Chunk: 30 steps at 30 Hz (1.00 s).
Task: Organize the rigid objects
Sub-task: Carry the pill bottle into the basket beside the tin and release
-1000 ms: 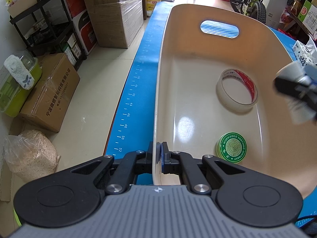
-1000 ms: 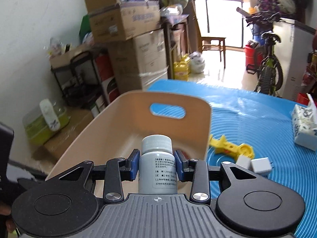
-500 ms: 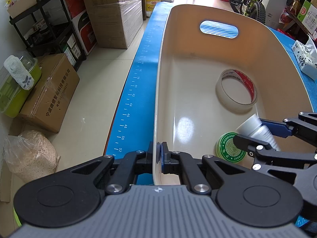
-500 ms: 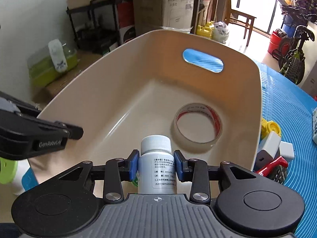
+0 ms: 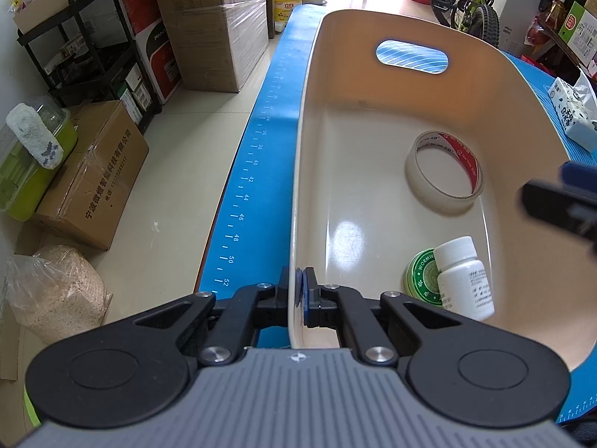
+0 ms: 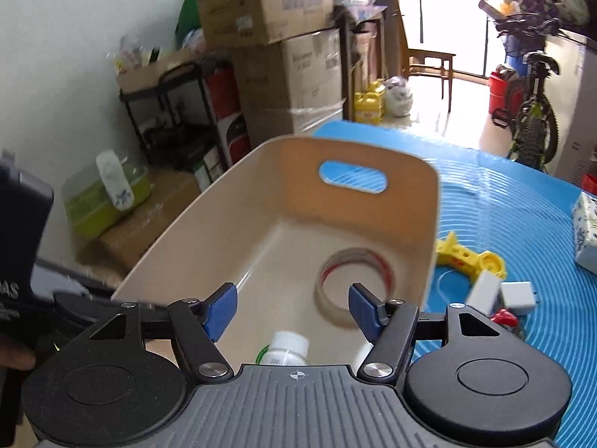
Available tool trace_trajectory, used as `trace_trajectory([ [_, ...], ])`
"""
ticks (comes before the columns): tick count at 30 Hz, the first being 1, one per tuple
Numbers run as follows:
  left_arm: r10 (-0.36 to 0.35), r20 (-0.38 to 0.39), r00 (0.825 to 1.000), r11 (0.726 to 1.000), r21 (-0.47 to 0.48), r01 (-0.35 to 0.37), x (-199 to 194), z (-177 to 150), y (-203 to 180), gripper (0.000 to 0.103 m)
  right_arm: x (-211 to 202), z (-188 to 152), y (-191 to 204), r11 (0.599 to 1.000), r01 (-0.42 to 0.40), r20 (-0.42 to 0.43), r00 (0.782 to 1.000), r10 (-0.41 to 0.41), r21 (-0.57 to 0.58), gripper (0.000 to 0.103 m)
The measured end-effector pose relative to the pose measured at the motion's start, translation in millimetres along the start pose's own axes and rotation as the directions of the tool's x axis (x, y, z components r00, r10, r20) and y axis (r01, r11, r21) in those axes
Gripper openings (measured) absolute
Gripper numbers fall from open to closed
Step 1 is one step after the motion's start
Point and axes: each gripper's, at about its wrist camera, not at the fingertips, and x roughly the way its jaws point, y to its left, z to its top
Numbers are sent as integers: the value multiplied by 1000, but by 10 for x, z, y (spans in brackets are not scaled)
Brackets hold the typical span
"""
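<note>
A beige plastic bin (image 5: 298,194) stands on the blue mat. My left gripper (image 5: 298,291) is shut on the bin's near rim. Inside lie a tape roll (image 5: 444,171), a green tin (image 5: 423,276) and a white pill bottle (image 5: 464,280) that rests partly on the tin. My right gripper (image 6: 293,308) is open and empty above the bin's near end (image 6: 209,224), with the bottle (image 6: 287,347) just below it. The tape roll (image 6: 354,283) shows beyond its fingers. The right gripper's tip also shows in the left wrist view (image 5: 559,201).
On the mat right of the bin lie a yellow toy (image 6: 470,257), white adapters (image 6: 503,293) and a red item (image 6: 503,317). A tissue pack (image 5: 574,112) lies further right. Cardboard boxes (image 5: 93,179), a shelf cart and a bicycle stand around the table.
My right gripper opened and let go of the white bottle, which now lies in the bin against the green tin. The right gripper has risen and pulled back. The left gripper has not moved.
</note>
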Motion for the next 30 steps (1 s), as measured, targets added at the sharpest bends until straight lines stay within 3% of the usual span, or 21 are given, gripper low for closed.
trace_trajectory([
  [5,-4,5,1000,1000,-3,4,-10,-7,22,6,-97,15,-336,994,94,3,996,-95,61,74],
  [9,-5,7,1000,1000,-4,5,-13,-7,25,6,-70,-34,-688,973,195,-49,980,-191,120,74],
  [12,-4,8,1000,1000,-3,4,-14,-8,25,6,-31,-88,-910,966,160,-62,987,-151,201,86],
  [19,-3,7,1000,1000,-4,3,-7,1,35,6,-115,-98,-980,967,133,-26,991,-130,218,86],
  [24,-3,7,1000,1000,-4,3,-8,-3,35,6,-159,-95,-1129,952,184,-17,982,-186,243,86],
  [30,-3,7,1000,1000,-4,3,-8,-4,36,6,31,-213,-1288,936,270,-109,962,-251,228,84],
])
